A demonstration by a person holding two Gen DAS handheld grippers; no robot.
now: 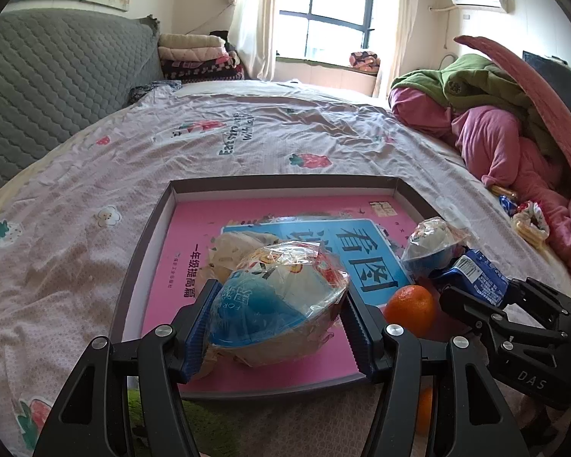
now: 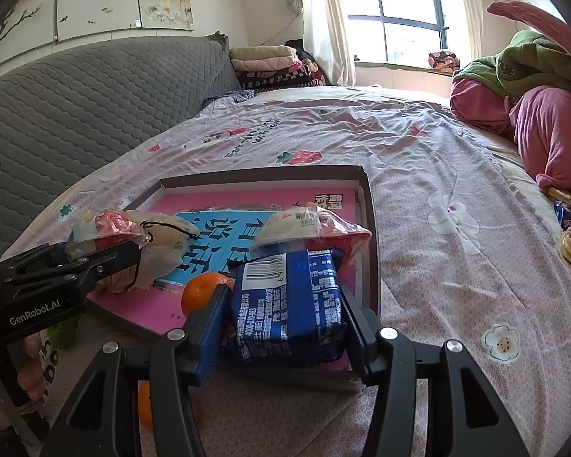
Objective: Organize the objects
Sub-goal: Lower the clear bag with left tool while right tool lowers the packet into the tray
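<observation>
left wrist view has the left gripper (image 1: 276, 321) clamped on a clear-plastic-wrapped bowl with a blue base and printed film lid (image 1: 274, 297), both blue pads against its sides, over the near part of the shallow grey-rimmed tray (image 1: 148, 228) lined with a pink and blue book (image 1: 194, 228). the crinkly wrap could slip in the pads, so the rounded bowl might roll out and knock the round orange fruit (image 1: 411, 308) just to its right.

in the right wrist view the right gripper (image 2: 281, 333) holds a soft dark blue printed snack packet (image 2: 289, 301) between narrowly set jaws, at the tray's near right corner. the pads seem to touch it, though i cannot be sure how firmly. the packet is limp, so it could sag or land half over the rim, or push the second wrapped bowl (image 2: 308, 226) just beyond it. the two grippers work close together and could bump.
</observation>
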